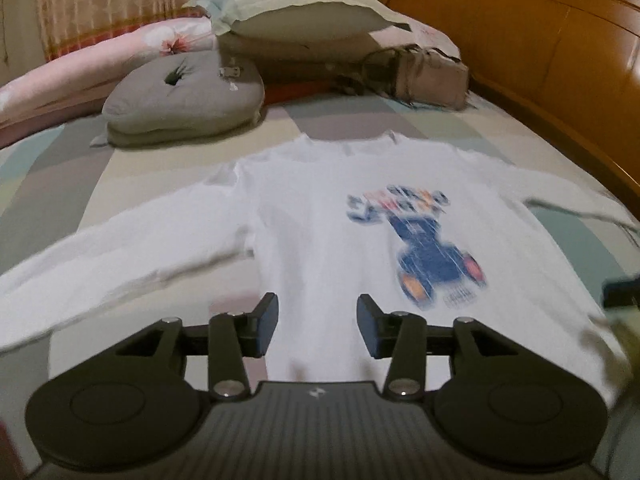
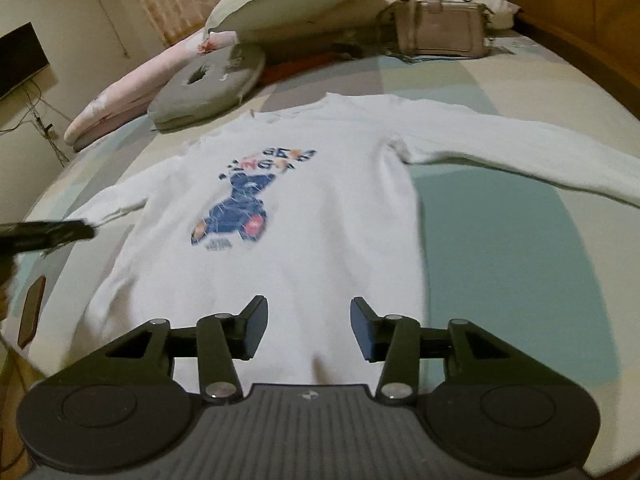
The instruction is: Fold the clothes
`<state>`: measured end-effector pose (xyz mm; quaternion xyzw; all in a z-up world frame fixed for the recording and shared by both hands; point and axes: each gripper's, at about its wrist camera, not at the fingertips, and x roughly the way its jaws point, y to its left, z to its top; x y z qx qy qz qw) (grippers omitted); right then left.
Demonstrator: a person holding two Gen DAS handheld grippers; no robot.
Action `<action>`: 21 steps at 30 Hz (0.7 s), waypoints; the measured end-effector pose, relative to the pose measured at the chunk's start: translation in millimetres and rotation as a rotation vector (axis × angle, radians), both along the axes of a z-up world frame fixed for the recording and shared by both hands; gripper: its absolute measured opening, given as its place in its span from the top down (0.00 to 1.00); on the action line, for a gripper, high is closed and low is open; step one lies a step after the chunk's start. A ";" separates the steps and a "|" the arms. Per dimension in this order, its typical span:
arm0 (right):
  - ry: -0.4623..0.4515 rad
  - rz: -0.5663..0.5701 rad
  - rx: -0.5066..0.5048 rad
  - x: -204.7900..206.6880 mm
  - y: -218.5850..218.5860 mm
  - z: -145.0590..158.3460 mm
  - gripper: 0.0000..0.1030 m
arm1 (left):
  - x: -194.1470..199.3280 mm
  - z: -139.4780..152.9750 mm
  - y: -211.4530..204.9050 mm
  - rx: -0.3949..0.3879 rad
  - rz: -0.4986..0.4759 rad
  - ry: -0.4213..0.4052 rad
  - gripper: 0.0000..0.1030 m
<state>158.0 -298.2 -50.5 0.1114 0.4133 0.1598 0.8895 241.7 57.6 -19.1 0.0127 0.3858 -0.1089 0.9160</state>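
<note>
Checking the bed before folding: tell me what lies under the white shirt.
The white shirt lies flat on a bedsheet of pale green, beige and grey blocks. Whatever lies beneath its body and sleeves is covered.

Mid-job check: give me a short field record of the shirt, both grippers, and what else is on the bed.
garment: white long-sleeved shirt with a blue print, lying face up, both sleeves spread out
surface: bed with a pastel checked sheet
left gripper: open, nothing between its jaws, above the shirt's hem
right gripper: open, nothing between its jaws, above the hem
fold state: not yet folded
beyond the collar: grey cushion, pillow, beige handbag
</note>
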 end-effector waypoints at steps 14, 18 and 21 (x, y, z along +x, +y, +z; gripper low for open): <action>0.019 -0.049 0.052 43.1 7.5 -26.1 0.40 | 103.1 -100.8 107.7 -0.676 0.341 0.195 0.57; 0.002 -0.044 0.082 48.4 9.9 -24.3 0.35 | 111.2 -106.9 115.7 -0.744 0.415 0.173 0.71; 0.003 -0.044 0.075 50.1 14.0 -26.7 0.35 | 116.5 -103.3 110.4 -0.609 0.456 0.155 0.97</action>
